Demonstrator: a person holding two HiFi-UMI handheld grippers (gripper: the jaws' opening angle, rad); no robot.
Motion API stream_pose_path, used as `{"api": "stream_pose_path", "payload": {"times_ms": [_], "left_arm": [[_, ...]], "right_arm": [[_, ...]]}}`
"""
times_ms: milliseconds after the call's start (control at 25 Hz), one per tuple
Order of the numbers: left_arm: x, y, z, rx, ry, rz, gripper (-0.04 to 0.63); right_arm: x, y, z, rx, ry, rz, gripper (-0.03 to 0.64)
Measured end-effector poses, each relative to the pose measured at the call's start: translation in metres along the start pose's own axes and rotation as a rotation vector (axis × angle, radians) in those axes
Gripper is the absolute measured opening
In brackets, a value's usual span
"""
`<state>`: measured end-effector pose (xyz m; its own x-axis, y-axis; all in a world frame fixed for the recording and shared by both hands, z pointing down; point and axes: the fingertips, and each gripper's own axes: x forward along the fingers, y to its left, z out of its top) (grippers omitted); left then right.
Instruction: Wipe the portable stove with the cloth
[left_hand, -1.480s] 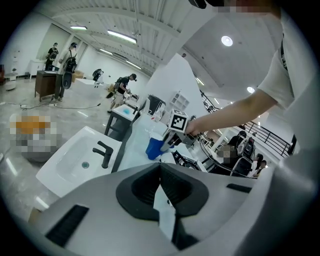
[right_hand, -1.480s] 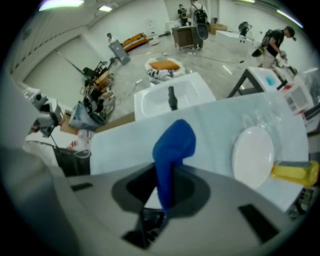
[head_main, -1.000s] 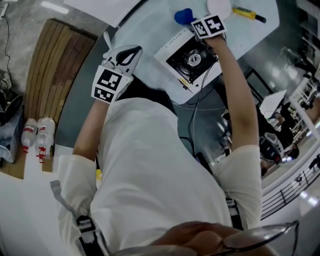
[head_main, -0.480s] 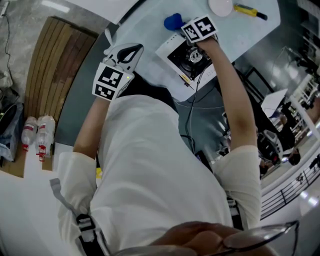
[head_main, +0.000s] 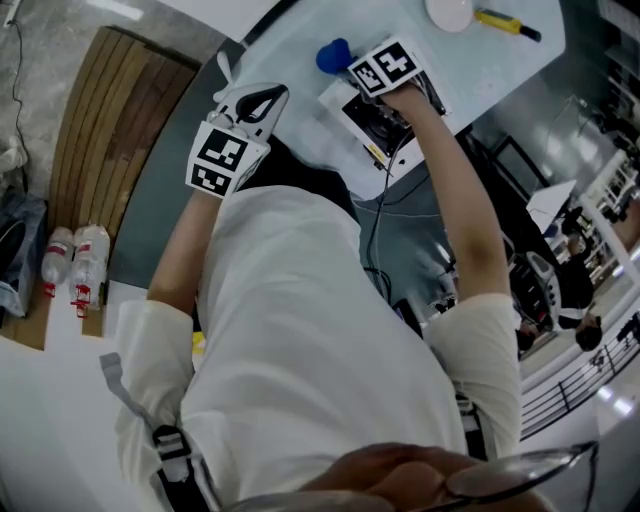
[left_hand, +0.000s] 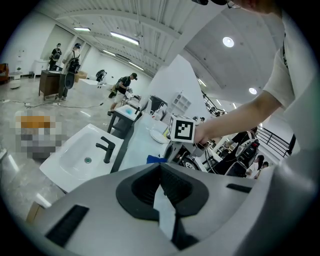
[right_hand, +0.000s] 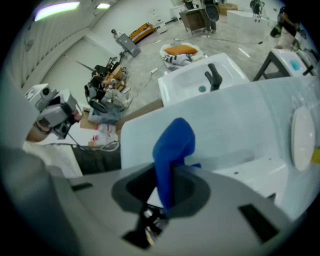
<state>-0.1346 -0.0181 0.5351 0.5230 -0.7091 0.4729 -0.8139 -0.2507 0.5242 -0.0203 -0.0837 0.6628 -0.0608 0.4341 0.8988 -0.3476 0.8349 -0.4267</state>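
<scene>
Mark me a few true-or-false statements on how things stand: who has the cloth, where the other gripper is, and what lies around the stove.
1. The right gripper has the blue cloth clamped between its jaws. True.
2. The left gripper is pressing down on the portable stove. False: it is off to the stove's left, apart from it, with nothing between its jaws.
3. A yellow-handled tool lies on the table beyond the stove. True.
4. The white plate sits on top of the stove. False: it rests on the table past the stove, near the yellow-handled tool.
</scene>
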Motion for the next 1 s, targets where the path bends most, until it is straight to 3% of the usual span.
{"api": "stream_pose_path", "payload": {"times_ms": [760,1000], "left_arm": [[-0.008,0.0,-0.007,0.012,0.018,0.004,0.032],[-0.007,-0.015,-0.008,0.043,0.036,-0.017,0.032]], "right_arm": [[0.031,0.063,-0.01,0.029,0.012,0.099,0.074],[0.035,0.088,-0.016,0.058,-0.045,0.143,0.074]]}}
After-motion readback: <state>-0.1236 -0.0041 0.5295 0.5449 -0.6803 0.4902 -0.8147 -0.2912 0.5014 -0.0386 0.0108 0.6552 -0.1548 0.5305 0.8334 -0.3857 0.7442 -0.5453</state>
